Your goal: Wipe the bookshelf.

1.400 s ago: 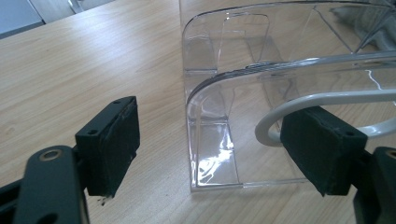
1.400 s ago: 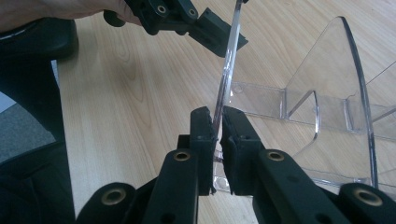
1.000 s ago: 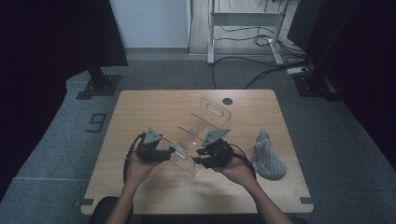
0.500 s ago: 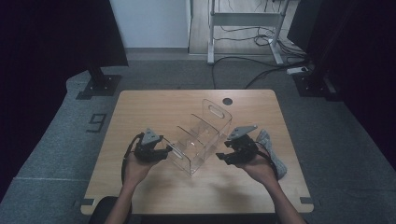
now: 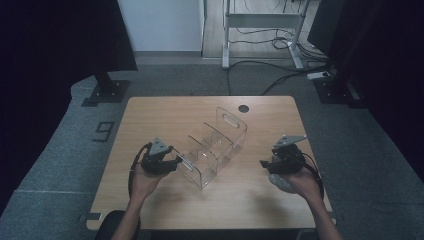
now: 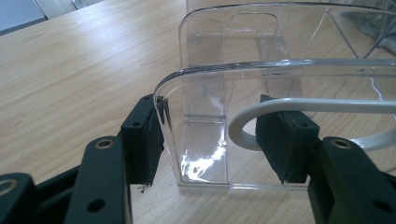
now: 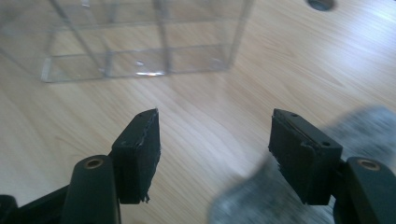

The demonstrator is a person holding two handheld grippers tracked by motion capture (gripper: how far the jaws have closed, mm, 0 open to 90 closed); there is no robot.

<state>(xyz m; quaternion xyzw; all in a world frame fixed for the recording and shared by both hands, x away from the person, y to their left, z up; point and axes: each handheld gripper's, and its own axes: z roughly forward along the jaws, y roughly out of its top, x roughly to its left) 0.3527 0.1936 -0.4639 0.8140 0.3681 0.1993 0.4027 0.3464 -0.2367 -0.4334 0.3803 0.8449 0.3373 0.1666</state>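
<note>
1. The table (image 5: 150,120) carries a clear organizer (image 5: 215,147) at its middle.
2. The left gripper (image 6: 219,135) clamps the organizer's near end wall.
3. The right gripper (image 7: 215,149), jaws just opening and empty, hangs over the grey cloth (image 7: 261,200); the next move is probably to close on it.

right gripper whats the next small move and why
Probably lower the right gripper a little onto the grey cloth and close. Its jaws have just been opening and stand apart with nothing between them, and the cloth lies just below it near the table's right edge. The left gripper straddles the end wall of the clear organizer, steadying it.
</note>
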